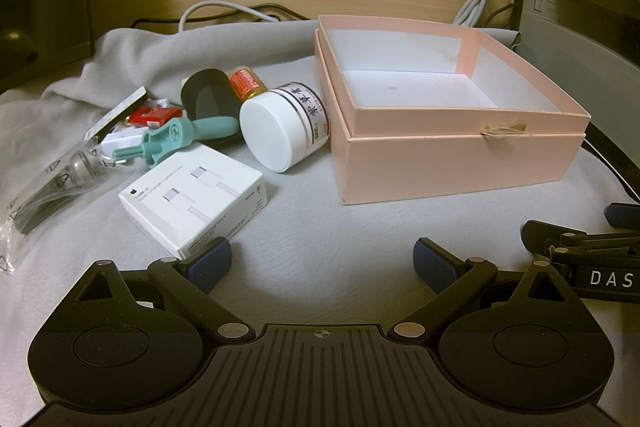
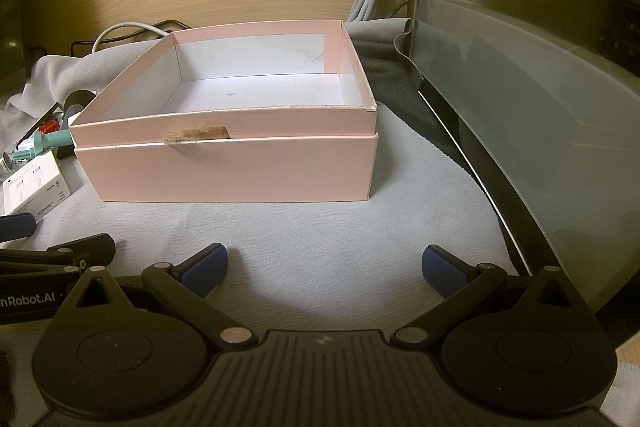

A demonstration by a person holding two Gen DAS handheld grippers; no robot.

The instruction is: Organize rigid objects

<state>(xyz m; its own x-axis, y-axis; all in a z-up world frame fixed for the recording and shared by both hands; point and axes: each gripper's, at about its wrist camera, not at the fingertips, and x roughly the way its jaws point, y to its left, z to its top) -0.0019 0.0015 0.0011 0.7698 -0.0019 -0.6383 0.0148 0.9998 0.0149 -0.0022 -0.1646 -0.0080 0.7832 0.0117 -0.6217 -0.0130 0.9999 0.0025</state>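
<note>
left gripper [image 1: 322, 264]: black linkage, ribbed body, silver pivots, blue textured pads [image 1: 210, 263] | right gripper [image 2: 325, 267]: same build

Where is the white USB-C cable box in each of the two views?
Left wrist view: the white USB-C cable box lies lower left of centre, on the grey cloth.
Right wrist view: only its corner shows, at the left edge.
Shared landmark: the pink box, to its right.
</note>
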